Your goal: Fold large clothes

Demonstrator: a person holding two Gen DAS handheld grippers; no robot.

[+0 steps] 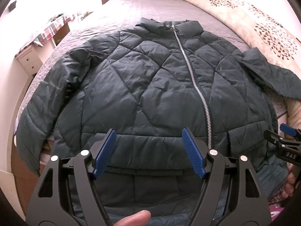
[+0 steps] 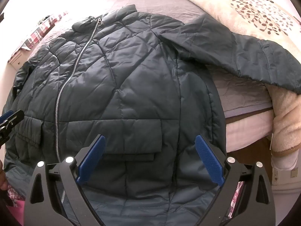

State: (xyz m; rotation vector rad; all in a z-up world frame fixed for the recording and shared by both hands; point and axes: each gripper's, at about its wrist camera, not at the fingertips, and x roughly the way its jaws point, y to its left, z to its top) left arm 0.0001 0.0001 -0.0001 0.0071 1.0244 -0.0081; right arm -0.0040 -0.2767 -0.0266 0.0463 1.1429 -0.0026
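Here the quilted down jacket point(image 1: 150, 86) lies face up and spread out on the bed point(image 1: 143, 5), zipped shut, collar at the far end and hem at the near edge, so its long axis runs straight away from both grippers. The zipper point(image 1: 190, 71) marks that axis; it slants slightly from the collar down toward the hem.

The left gripper point(image 1: 148, 150) hovers above the hem on the left half of the jacket, its jaws spread wide with nothing between them. The right gripper point(image 2: 150, 156) hovers above the hem on the other half, over a flap pocket point(image 2: 131, 141), and its jaws are likewise spread and empty. Neither gripper appears to touch the fabric, though the gap is hard to judge.

The left sleeve point(image 1: 35, 113) runs down along the jacket's left side and hangs over the bed's edge, nearer the left gripper. The right sleeve point(image 2: 244, 56) sticks out sideways and away from the body, lying partly across a leaf-print blanket point(image 2: 254, 13), and is nearer the right gripper. Each sleeve lies outward and forward of its own gripper, so a first fold would likely mean reaching out to a cuff and bringing it across toward the zipper line.

By count: one jacket, two sleeves, one zipper, two grippers, one blanket. A bedside cabinet point(image 1: 30, 58) under a checked cloth stands to the left of the bed.
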